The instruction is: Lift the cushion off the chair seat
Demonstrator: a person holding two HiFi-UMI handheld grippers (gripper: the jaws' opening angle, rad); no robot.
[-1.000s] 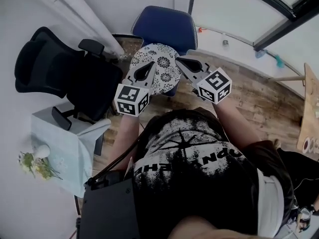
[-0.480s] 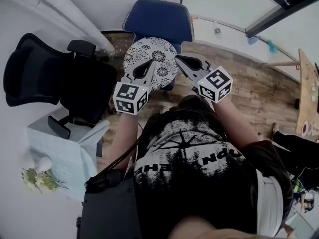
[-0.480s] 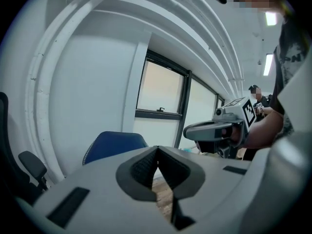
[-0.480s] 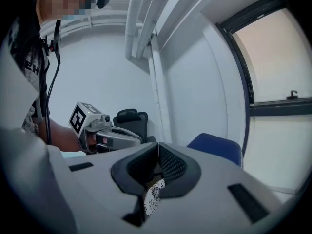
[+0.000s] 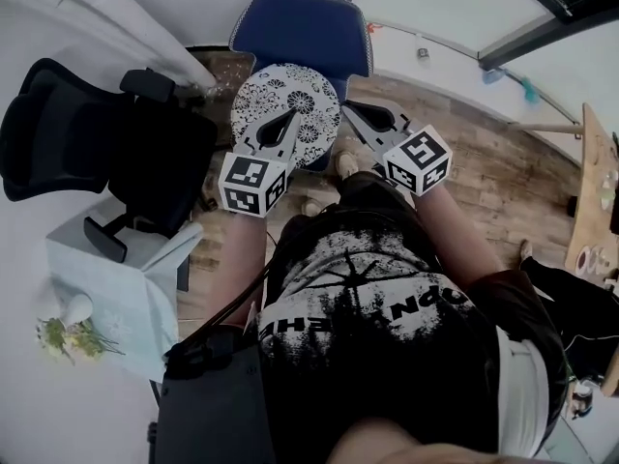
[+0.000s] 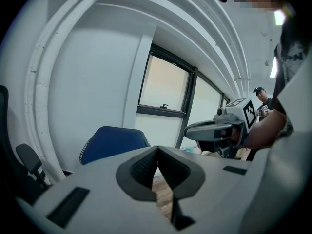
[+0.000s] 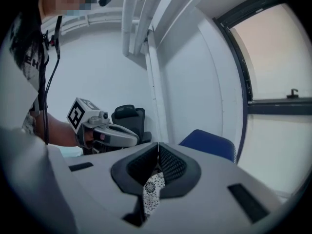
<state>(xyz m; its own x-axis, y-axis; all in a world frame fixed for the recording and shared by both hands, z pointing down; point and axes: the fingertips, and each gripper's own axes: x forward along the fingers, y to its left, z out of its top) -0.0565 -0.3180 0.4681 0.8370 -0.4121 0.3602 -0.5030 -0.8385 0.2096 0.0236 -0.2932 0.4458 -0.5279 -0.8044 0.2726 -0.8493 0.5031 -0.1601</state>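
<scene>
Both my tools are closed & empty: L gripper [image 5: 292,116] and R gripper [image 5: 348,114] are near the cushion [image 5: 290,90], which lies on the blue chair [image 5: 305,27] seat. Risk, I think: if I don't open the jaws, I only push it off. It is round, so no long axis, pattern side up.

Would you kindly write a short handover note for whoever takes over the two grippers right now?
Left gripper: shut and empty, over the near part of the patterned cushion in the head view.
Right gripper: shut and empty, at the cushion's right edge. Whether it touches the cushion cannot be told.
Cushion: lies on the seat of the blue chair.
Done: both grippers are at the cushion; nothing is gripped and nothing is lifted.
Left: open the jaws, take the cushion by its edges, and lift it clear of the seat.
</scene>
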